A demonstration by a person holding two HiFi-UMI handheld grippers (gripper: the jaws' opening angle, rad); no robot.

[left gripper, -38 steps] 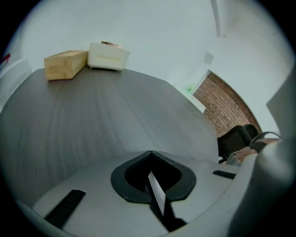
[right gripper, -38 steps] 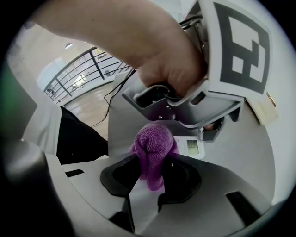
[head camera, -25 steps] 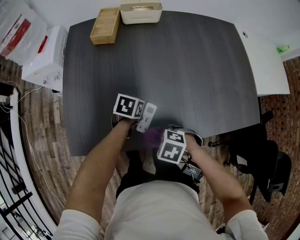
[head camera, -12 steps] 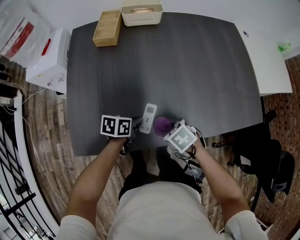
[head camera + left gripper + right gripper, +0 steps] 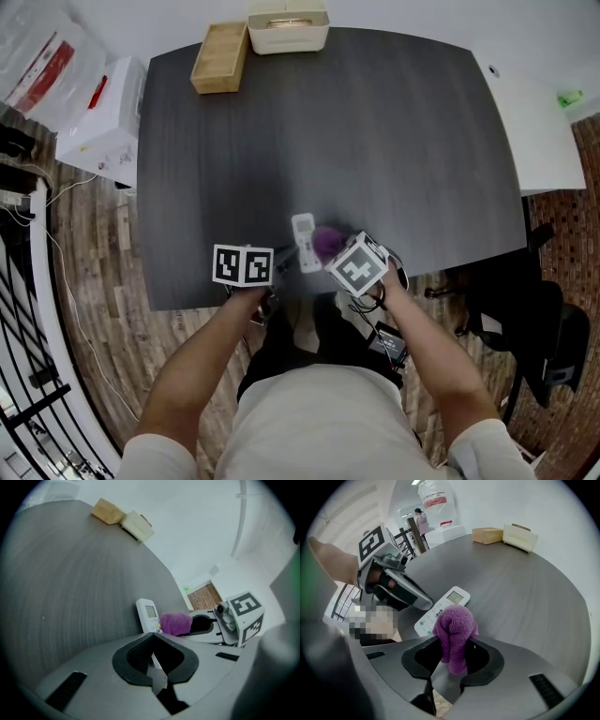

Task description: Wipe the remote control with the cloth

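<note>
Dark table (image 5: 394,141) carries the remote control (image 5: 304,242) near its front edge. The right hand-held gripper (image 5: 452,640) pinches the cloth (image 5: 453,620) beside it, and the left hand-held gripper (image 5: 153,635) is clenched empty.

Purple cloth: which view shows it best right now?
The right gripper view: the cloth fills the centre, clamped between the jaws. The left gripper view shows it small, by the remote control; the head view shows only a small purple patch.

What I cannot see
My left gripper (image 5: 152,635) blocks the remote control's (image 5: 148,613) near end, so contact there is unclear; the cloth (image 5: 454,618) in my right gripper (image 5: 454,638) covers part of it; its buttons (image 5: 431,617) are too small to read.
</note>
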